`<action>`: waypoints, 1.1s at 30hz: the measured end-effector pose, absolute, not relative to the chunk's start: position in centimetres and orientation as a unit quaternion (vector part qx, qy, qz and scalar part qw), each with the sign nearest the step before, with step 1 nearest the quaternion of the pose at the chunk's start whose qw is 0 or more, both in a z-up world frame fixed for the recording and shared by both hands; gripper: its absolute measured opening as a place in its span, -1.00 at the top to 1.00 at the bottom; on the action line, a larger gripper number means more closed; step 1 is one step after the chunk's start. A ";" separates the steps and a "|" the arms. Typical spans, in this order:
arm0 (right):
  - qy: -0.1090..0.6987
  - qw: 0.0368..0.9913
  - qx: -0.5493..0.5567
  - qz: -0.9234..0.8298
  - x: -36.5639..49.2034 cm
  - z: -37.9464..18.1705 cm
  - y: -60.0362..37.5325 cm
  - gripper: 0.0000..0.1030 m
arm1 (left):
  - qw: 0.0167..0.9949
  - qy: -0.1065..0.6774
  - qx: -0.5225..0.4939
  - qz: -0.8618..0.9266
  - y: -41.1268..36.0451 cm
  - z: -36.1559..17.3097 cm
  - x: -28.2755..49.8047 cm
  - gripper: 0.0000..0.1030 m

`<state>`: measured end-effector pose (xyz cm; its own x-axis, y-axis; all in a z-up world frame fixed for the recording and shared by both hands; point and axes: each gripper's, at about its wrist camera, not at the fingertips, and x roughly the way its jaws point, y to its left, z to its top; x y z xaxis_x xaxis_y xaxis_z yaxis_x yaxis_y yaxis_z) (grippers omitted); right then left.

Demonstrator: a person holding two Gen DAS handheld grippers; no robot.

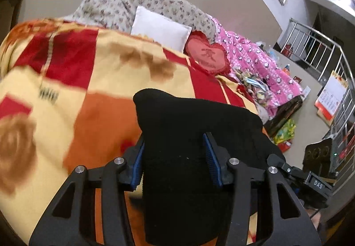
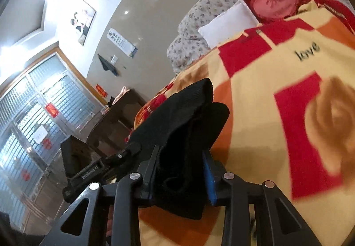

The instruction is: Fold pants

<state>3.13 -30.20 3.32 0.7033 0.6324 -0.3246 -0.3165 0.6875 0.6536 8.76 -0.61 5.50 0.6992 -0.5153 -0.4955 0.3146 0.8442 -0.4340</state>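
The black pants (image 1: 195, 130) are lifted over the bed. In the left wrist view my left gripper (image 1: 175, 157) is shut on a thick bunch of the black fabric, which fills the gap between its blue pads (image 1: 212, 157). In the right wrist view my right gripper (image 2: 180, 170) is shut on another part of the pants (image 2: 184, 117), with the ribbed waistband edge sticking up past the fingers. The other gripper's body shows at the edge of each view.
The bed carries a red, orange and cream blanket (image 1: 66, 82). At its head lie a white pillow (image 1: 160, 28), a red heart cushion (image 1: 206, 55), a floral quilt (image 1: 137, 2) and a pink quilt (image 1: 261, 62). A metal railing (image 1: 332, 68) and a dark table (image 2: 115, 119) stand nearby.
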 end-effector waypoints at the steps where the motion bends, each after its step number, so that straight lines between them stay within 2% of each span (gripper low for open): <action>1: 0.276 0.878 0.288 0.266 4.5 3.5 -30.3 0.35 | 0.907 0.324 -0.150 -0.225 -1.0 5.4 10.3 0.06; 5: 0.314 0.879 0.290 0.214 7.7 2.0 -30.9 0.28 | 0.883 0.396 -0.141 -0.209 -1.8 2.3 14.4 0.06; 7: 0.359 0.872 0.285 0.174 8.5 1.0 -30.9 0.22 | 0.882 0.397 -0.144 -0.211 -1.6 1.8 14.5 0.02; 10: 0.325 0.893 0.267 0.162 6.8 2.1 -31.1 0.22 | 0.894 0.382 -0.126 -0.198 -1.0 3.2 13.1 0.01; 12: 0.285 0.916 0.235 0.158 4.4 3.3 -31.0 0.22 | 0.904 0.364 -0.115 -0.190 -0.6 4.3 11.4 -0.17; 14: 0.254 0.935 0.193 0.155 1.7 4.2 -30.5 0.22 | 0.921 0.330 -0.098 -0.182 -0.6 5.7 8.5 -0.43; 16: 0.237 0.949 0.146 0.150 -0.7 4.8 -29.4 0.22 | 0.941 0.284 -0.064 -0.175 -1.1 6.4 4.5 -0.55; 18: 0.226 0.960 0.094 0.137 -2.9 5.2 -27.7 0.22 | 0.949 0.263 -0.029 -0.174 -2.2 6.3 1.1 -0.55; 21: 0.226 0.969 0.023 0.099 -6.1 4.2 -25.6 0.22 | 0.940 0.277 -0.004 -0.198 -3.3 5.0 -1.8 -0.55; 27: 0.255 0.964 -0.008 0.073 -7.8 2.2 -24.7 0.22 | 0.943 0.295 0.028 -0.151 -4.9 4.3 -2.9 -0.55; 33: 0.255 0.965 -0.008 0.061 -7.4 2.1 -24.7 0.22 | 0.948 0.278 0.023 -0.150 -5.5 3.5 -2.1 -0.93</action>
<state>-7.36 -24.72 2.05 0.8629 0.1136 -0.4925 -0.1215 0.9925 0.0161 -2.06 -5.48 3.55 0.8001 -0.2721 -0.5346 0.2980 0.9538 -0.0395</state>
